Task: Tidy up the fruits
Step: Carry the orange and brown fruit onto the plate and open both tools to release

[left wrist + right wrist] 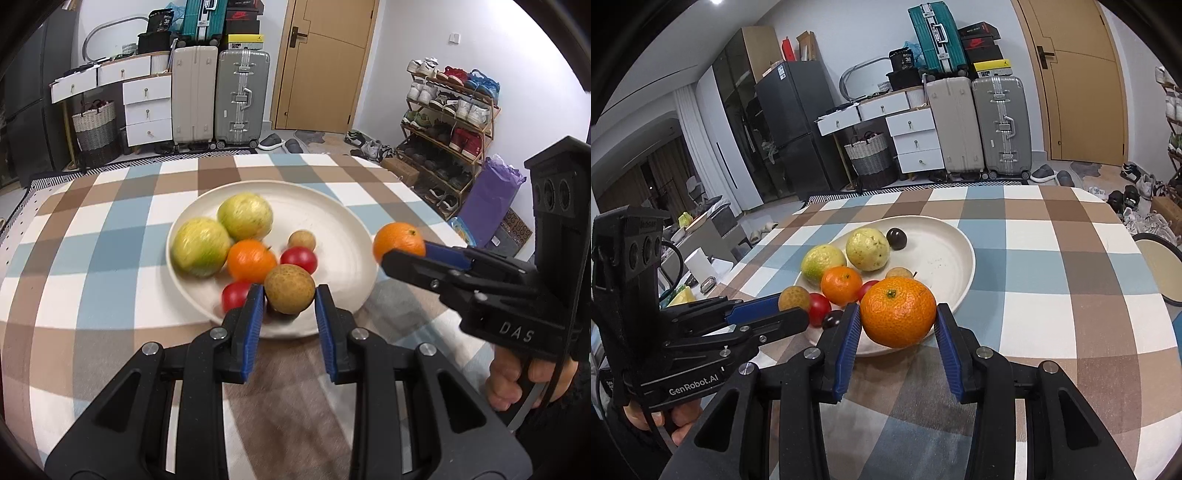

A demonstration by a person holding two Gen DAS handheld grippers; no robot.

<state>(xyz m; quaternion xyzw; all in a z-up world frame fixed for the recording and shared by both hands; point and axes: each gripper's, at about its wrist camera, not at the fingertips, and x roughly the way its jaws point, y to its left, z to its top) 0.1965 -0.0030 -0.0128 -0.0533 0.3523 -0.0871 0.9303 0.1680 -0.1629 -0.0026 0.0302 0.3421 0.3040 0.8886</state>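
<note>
A white plate (343, 221) on the checked tablecloth holds two green-yellow guavas (202, 246), an orange (251, 260), red tomatoes (299, 258) and a small brown fruit (301, 239). My left gripper (290, 295) is shut on a round brown fruit (290, 291) over the plate's near rim. Over the right rim, my right gripper (406, 251) is shut on a second orange (397, 240). In the right wrist view that gripper (897, 314) clamps the orange (897, 312) above the plate (960, 258). At the left, my left gripper (790, 310) carries the brown fruit (792, 297). Two dark fruits (896, 238) also lie on the plate.
The table (1052, 266) ends at the far side and to the right, where a round stool (1160, 266) stands. Suitcases (242, 96), white drawers (147, 110) and a shoe rack (447, 125) stand against the far walls. A hand (517, 376) grips the right gripper's handle.
</note>
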